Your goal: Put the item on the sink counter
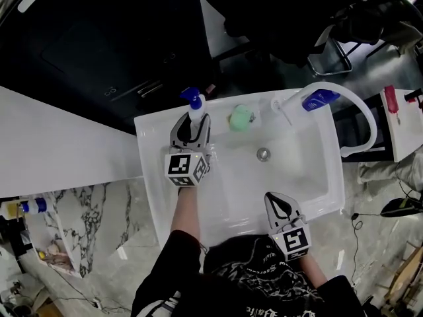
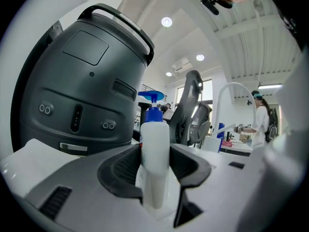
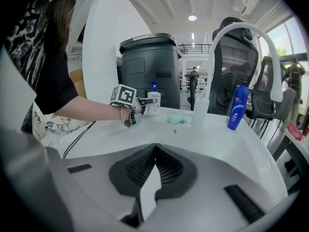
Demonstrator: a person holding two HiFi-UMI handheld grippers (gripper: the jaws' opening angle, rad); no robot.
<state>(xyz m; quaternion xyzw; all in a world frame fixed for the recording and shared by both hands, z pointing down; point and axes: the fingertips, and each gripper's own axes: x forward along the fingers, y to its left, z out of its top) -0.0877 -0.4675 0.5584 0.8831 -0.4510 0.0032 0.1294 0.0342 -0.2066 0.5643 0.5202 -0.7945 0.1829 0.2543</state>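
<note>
a pale green sponge (image 1: 240,118) is seen lying near a clear cup (image 1: 280,108), and a blue bottle (image 3: 237,107) is stood upright under a curved white tap (image 3: 276,83). a dark grey bin (image 2: 82,86) and black office chairs (image 3: 236,66) are seen behind.

I see a white spray bottle (image 2: 154,151) with a blue top and a plain white sink (image 1: 310,170). The small lump (image 1: 240,118) is pale green, the shampoo bottle (image 3: 237,108) blue, the bin (image 2: 82,95) dark grey.

Black tee (image 1: 254,279), white print; wrist bracelet (image 3: 121,113); grey left tongs (image 1: 192,129), right tongs (image 1: 274,202), black ribbed pads (image 3: 139,170)
</note>
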